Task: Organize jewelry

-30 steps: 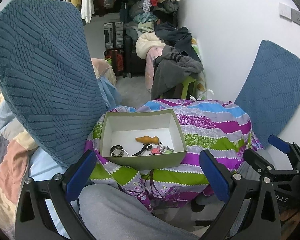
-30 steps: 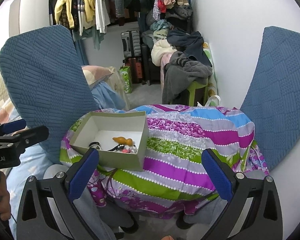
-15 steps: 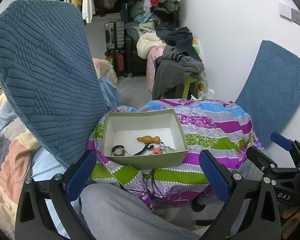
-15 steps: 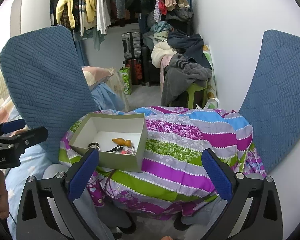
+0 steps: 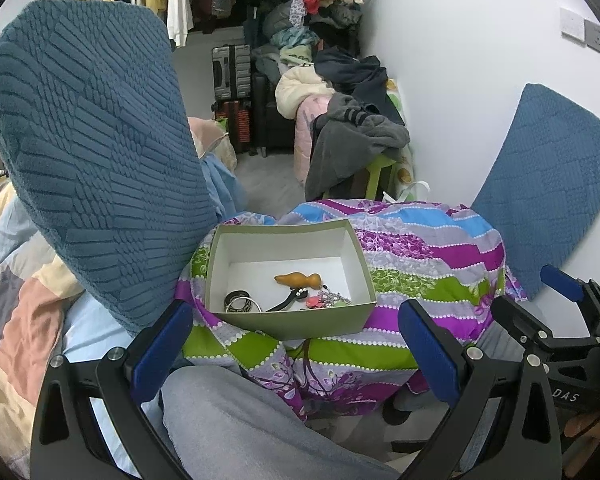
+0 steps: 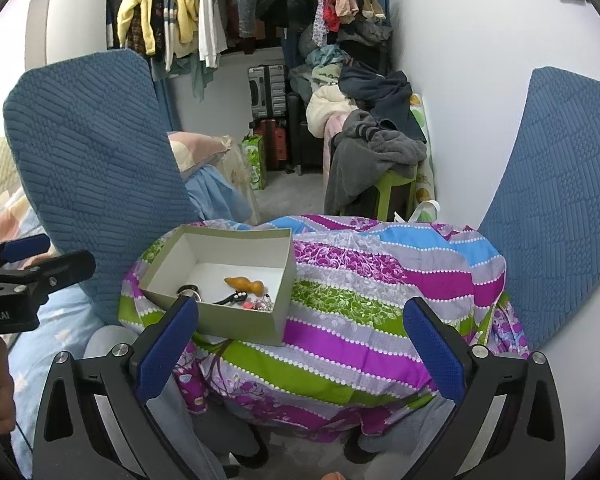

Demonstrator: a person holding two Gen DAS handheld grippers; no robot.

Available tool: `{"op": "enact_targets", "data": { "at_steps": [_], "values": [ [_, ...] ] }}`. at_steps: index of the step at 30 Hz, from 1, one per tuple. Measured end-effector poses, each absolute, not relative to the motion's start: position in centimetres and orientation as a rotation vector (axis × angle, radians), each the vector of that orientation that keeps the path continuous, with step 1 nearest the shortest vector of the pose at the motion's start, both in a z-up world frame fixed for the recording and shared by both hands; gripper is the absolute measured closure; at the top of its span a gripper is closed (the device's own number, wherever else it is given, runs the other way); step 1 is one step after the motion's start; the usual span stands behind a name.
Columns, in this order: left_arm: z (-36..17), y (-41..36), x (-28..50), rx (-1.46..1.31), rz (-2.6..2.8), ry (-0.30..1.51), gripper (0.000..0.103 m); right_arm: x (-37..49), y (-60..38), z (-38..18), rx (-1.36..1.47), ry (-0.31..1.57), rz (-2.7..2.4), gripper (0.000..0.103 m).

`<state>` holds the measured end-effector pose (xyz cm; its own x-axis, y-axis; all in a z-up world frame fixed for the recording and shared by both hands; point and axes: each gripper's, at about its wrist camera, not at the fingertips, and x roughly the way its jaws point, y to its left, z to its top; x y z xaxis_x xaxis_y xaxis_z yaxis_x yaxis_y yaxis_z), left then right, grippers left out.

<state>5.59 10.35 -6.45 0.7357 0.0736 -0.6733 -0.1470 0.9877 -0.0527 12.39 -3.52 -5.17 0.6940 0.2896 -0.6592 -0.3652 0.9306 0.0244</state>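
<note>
An open grey-green box (image 5: 292, 322) with a white inside sits on a small table under a striped floral cloth (image 5: 428, 264). In the box lie an orange comb-like piece (image 5: 298, 279), dark rings (image 5: 242, 303), a black clip (image 5: 288, 300) and pink and silver trinkets (image 5: 324, 300). The box also shows in the right wrist view (image 6: 240, 320). My left gripper (image 5: 296, 344) is open and empty, held back from the box's near wall. My right gripper (image 6: 298, 344) is open and empty, in front of the table. The right gripper shows at the left view's right edge (image 5: 556, 312).
Blue textured chair backs stand left (image 5: 88, 152) and right (image 5: 548, 184) of the table. A grey-trousered knee (image 5: 240, 420) is below the left gripper. A bed with a patchwork quilt (image 5: 8, 300) lies left. Piled clothes, suitcases (image 5: 232, 76) and a green stool (image 5: 380, 172) are behind.
Both views have shifted slightly; the box sits a little higher and closer in the left wrist view. Both grippers stay open. Nothing in the box has moved.
</note>
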Motion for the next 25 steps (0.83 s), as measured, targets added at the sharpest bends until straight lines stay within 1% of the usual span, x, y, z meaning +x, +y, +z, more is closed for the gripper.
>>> {"op": "enact_targets", "data": {
  "at_steps": [25],
  "values": [
    [-6.59,10.23,5.40,-0.125,0.140,0.730,0.000,12.31,-3.27,-5.29,-0.113,0.713,0.371,0.000]
  ]
}}
